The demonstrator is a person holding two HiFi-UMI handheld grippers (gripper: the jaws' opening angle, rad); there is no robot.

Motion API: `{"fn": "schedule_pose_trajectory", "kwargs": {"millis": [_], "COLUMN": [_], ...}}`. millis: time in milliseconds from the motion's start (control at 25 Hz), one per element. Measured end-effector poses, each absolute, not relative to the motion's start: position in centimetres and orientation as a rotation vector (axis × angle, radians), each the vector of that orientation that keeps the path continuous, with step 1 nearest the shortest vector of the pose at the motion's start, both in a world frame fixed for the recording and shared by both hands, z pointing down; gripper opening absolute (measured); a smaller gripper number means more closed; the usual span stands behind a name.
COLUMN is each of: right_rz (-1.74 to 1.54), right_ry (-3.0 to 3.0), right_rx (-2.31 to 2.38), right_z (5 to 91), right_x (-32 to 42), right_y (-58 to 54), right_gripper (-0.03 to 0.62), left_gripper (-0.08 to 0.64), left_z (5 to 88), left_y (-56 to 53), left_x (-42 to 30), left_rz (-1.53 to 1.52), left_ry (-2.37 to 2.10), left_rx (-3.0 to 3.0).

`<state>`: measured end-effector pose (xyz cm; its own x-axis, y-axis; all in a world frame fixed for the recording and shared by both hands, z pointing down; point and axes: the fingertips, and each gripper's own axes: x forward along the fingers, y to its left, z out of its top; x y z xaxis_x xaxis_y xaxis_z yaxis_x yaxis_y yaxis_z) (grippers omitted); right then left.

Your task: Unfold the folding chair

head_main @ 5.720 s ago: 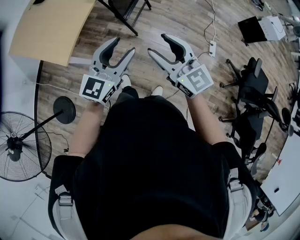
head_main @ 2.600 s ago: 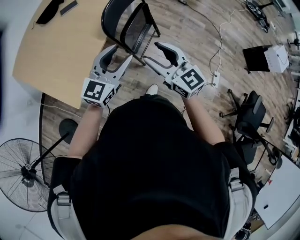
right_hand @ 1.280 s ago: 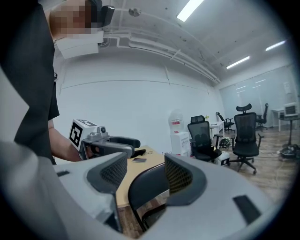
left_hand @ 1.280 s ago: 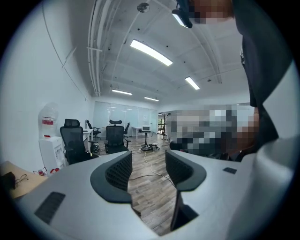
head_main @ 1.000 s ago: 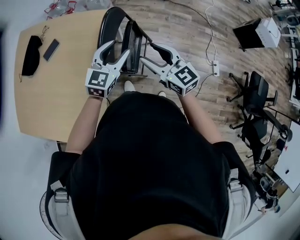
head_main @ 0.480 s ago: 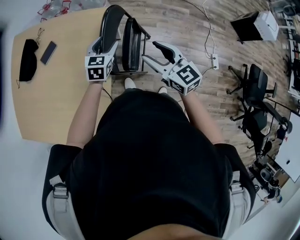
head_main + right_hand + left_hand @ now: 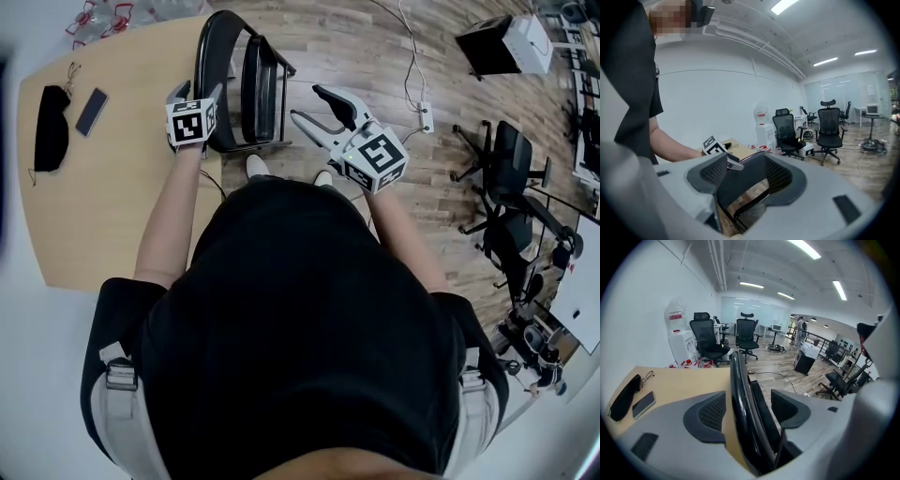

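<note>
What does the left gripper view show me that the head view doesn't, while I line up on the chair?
Only the left gripper view: the left gripper, its jaws just opened wider, straddles the black frame tube of the folded chair with a gap on each side, not pressing it. It also shows a water cooler by the far wall.
Only the head view: the right gripper, open, beside the chair, and a power strip on the floor.
Both: the chair, the table and the phone.
</note>
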<state>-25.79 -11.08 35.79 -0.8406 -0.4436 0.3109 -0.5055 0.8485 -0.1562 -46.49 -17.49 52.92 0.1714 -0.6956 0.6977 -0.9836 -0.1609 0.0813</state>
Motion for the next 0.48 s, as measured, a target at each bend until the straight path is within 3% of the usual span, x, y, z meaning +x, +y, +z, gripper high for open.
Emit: {"fn": "schedule_pose_trajectory", "kwargs": {"millis": [480], "right_rz": [0.355], "right_ry": [-2.728], "right_rx": [0.805], "right_z": [36.0], "right_x": [-24.9], "right_y": [-11.1], "right_gripper": [0.249], "left_gripper": [0.276], "left_z": [56.8], "left_y": [-18.0], "left_x": [-47.4], "left_rz": [0.797], "left_ry": [-1.509], "left_rx": [1.86]}}
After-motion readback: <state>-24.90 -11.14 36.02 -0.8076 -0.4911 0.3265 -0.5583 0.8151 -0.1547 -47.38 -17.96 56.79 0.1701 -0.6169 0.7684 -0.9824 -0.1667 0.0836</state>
